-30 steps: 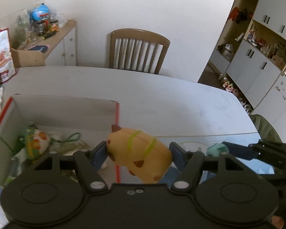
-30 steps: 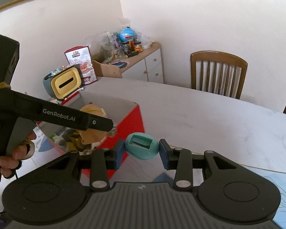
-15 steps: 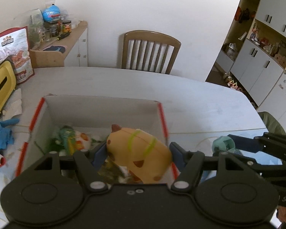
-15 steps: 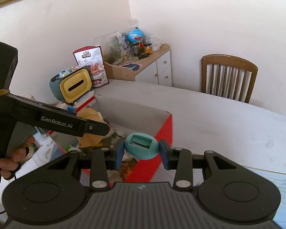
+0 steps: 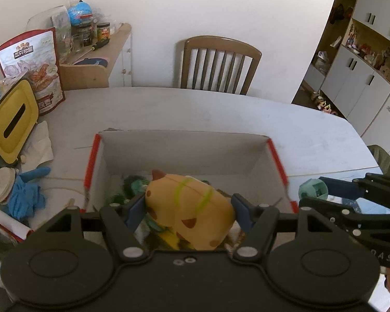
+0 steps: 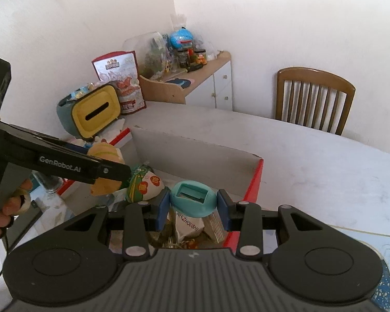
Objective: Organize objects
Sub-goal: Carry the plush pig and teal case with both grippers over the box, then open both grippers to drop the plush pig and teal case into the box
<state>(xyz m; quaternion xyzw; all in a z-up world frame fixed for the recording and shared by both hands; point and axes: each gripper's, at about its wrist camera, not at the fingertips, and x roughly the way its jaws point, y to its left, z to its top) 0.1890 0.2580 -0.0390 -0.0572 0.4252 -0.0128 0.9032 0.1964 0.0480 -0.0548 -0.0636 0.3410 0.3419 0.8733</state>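
Observation:
My left gripper (image 5: 188, 212) is shut on a yellow animal toy (image 5: 188, 210) with brown spots and green stripes, held above the open red-edged cardboard box (image 5: 184, 150). In the right wrist view that toy (image 6: 104, 167) hangs over the box's left part. My right gripper (image 6: 193, 206) is shut on a teal egg-shaped toy (image 6: 193, 199) with a square hollow, over the box's (image 6: 195, 150) near right part. From the left wrist view the teal toy (image 5: 313, 188) sits just past the box's right wall. A painted egg-like toy (image 6: 143, 183) and packets lie inside the box.
A yellow-faced tissue holder (image 5: 11, 119), a snack bag (image 5: 31, 67), blue gloves (image 5: 26, 195) and tissues crowd the table's left side. A wooden chair (image 5: 219, 65) stands behind the white table (image 5: 221, 114). A cluttered sideboard (image 6: 189, 78) lines the wall. A hand (image 6: 5, 210) holds the left gripper.
Both grippers have moved left with their toys: the yellow toy from the box's right wall to above its inside, the teal toy from beside the box to over its near right part.

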